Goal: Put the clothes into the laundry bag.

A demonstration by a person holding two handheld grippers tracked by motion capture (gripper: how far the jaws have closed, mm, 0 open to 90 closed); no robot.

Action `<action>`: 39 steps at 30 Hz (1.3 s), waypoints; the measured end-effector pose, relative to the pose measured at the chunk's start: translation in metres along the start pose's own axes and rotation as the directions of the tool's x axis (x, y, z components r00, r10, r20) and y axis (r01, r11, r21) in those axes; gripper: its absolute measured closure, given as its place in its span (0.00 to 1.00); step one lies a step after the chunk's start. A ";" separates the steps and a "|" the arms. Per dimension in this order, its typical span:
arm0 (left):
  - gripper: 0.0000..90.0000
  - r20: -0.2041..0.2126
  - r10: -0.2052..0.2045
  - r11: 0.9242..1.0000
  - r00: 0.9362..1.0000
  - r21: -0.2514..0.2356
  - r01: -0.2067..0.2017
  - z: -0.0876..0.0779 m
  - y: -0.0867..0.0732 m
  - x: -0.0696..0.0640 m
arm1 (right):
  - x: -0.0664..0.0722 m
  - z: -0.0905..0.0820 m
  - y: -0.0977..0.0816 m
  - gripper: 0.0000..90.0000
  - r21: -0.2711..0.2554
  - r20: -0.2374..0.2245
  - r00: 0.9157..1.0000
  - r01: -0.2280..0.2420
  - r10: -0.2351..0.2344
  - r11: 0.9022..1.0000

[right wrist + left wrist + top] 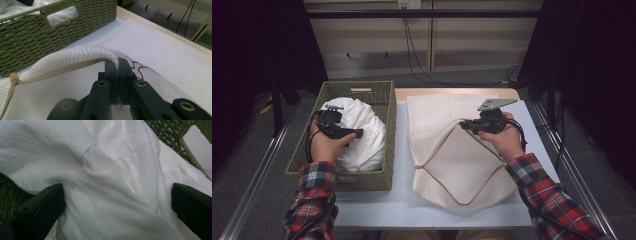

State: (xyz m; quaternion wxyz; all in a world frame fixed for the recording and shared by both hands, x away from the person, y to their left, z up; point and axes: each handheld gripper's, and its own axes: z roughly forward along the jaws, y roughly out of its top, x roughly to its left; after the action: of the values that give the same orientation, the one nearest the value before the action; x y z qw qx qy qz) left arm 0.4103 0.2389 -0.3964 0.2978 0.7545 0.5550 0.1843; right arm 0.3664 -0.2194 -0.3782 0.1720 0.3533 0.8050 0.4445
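Note:
A white garment [369, 142] lies bunched in a green woven basket [391, 125] at the table's left. My left gripper [358, 133] is low over it, open. In the left gripper view its jaws stand wide apart with folds of the white garment [112, 170] bulging between them [117, 192]. A cream mesh laundry bag [452, 170] lies flat to the right of the basket. My right gripper [463, 123] is shut on the bag's zipper edge and holds it lifted, so the mouth gapes. The right gripper [119, 63] pinches the mesh rim [82, 53] above the zipper tape.
The basket's wall [62, 27] with its handle cut-out stands close to the bag's left side. The zipper pull [14, 78] sits at the opening's near-left end. A white table surface [402, 200] runs along the front. Cables hang beyond the table's far edge [412, 55].

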 end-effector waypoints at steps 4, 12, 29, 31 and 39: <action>0.00 0.009 -0.016 1.000 1.000 0.015 0.016 0.011 0.003 0.005 | -0.002 0.002 0.008 0.99 -0.006 -0.004 1.000 -0.004 0.004 1.000; 0.00 0.014 -0.039 0.997 0.999 0.072 0.038 0.030 0.003 0.008 | -0.008 0.000 0.025 0.99 -0.041 0.018 0.999 -0.031 0.032 0.999; 0.00 0.057 -0.120 0.988 0.991 0.101 0.114 0.049 -0.006 0.007 | -0.009 0.004 0.025 0.98 -0.032 0.008 0.999 -0.043 0.043 0.999; 0.00 0.053 -0.116 0.988 0.992 0.107 0.110 0.050 -0.005 0.006 | -0.009 0.005 0.025 0.98 -0.028 0.008 0.999 -0.043 0.043 0.999; 0.00 0.050 -0.079 0.988 0.996 0.133 0.072 0.063 -0.012 0.002 | -0.014 0.011 0.020 0.98 -0.014 0.000 0.999 -0.047 0.048 0.999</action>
State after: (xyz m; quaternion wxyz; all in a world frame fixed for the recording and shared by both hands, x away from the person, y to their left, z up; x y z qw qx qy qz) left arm 0.4409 0.2280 -0.4522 0.2696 0.7557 0.5857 0.1149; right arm 0.3910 -0.2161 -0.3684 0.1639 0.3712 0.7933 0.4538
